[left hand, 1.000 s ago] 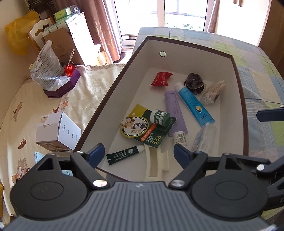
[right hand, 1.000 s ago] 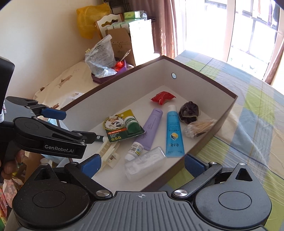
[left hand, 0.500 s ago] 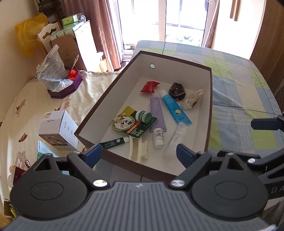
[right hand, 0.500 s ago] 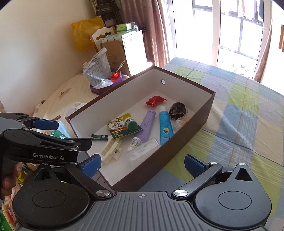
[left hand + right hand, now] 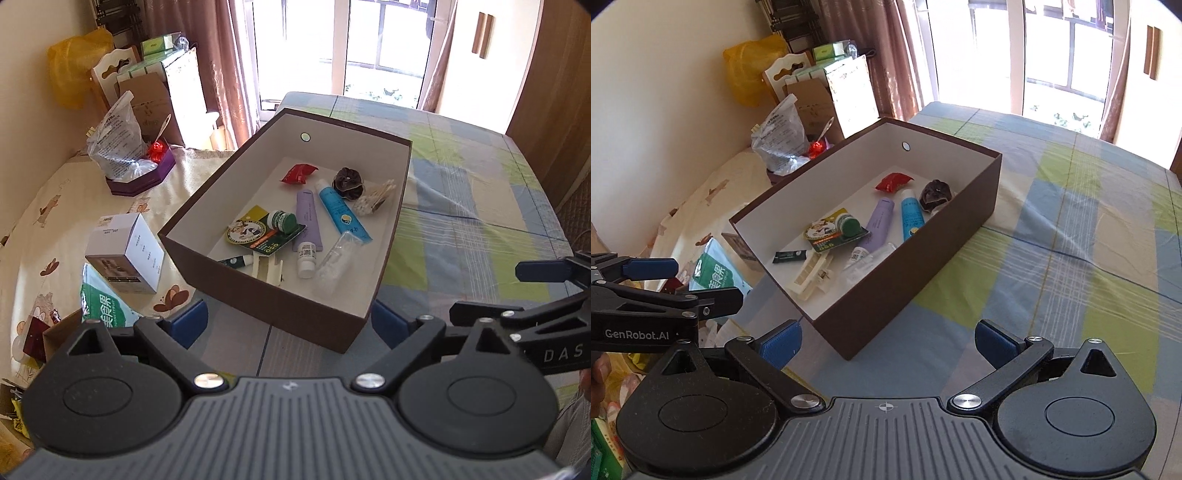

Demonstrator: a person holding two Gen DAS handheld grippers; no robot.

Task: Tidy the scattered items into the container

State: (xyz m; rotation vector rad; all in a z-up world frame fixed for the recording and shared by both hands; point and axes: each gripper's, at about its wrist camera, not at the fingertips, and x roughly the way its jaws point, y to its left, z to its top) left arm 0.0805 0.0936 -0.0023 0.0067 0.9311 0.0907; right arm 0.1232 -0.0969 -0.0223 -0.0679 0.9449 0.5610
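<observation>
Both grippers, left [image 5: 286, 323] and right [image 5: 886, 341], hover empty with fingers spread before the brown box [image 5: 258, 291] on the bed, holding light tubes and packets (likely slippery; grip mid-body).

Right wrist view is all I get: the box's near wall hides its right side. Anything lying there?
Observer: A bundle of cotton swabs, against that wall beside the dark scrunchie.
Operator: The clear bottle?
Observer: It lies flat, just below the blue tube.
Operator: Anything outside, left of the box?
Observer: A white carton stands on the cartoon sheet.
</observation>
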